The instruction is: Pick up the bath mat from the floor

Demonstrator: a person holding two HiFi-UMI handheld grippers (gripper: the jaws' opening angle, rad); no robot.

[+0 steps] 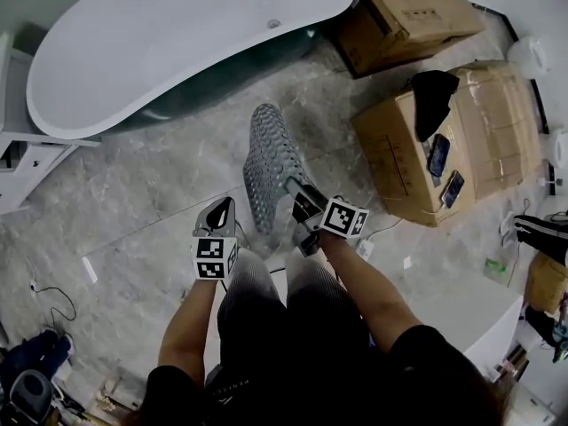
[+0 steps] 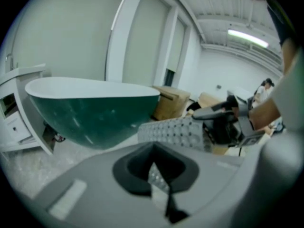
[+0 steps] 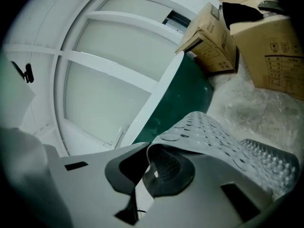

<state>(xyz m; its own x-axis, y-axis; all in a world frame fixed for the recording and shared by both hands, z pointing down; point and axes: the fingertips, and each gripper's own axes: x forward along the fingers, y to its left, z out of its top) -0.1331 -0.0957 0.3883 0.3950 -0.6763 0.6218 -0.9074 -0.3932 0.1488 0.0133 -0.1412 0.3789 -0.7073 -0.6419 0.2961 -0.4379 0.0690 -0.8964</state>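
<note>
Bath mat (image 1: 271, 162), grey and studded, is up off the marble floor (image 1: 133, 202), held in front of the person's legs between the 2 grippers. The right gripper (image 1: 295, 189) is clamped on 1 edge of it. In the right gripper view the jaws (image 3: 152, 175) stand together on a folded lip of the mat (image 3: 213, 137), which arches away to the right with its studded side showing.

The left gripper (image 1: 222, 209) is just beside the mat's near edge. In the left gripper view its jaws (image 2: 159, 189) are closed on a thin sliver of the same dotted material, while the rest of the mat (image 2: 175, 133) stretches across to the right gripper (image 2: 223, 115).

Beyond the mat stands a bathtub (image 1: 177, 34), white inside and dark green outside. To the right are 2 cardboard boxes (image 1: 461, 140), the nearer one with a black cloth (image 1: 432, 96) on top.
</note>
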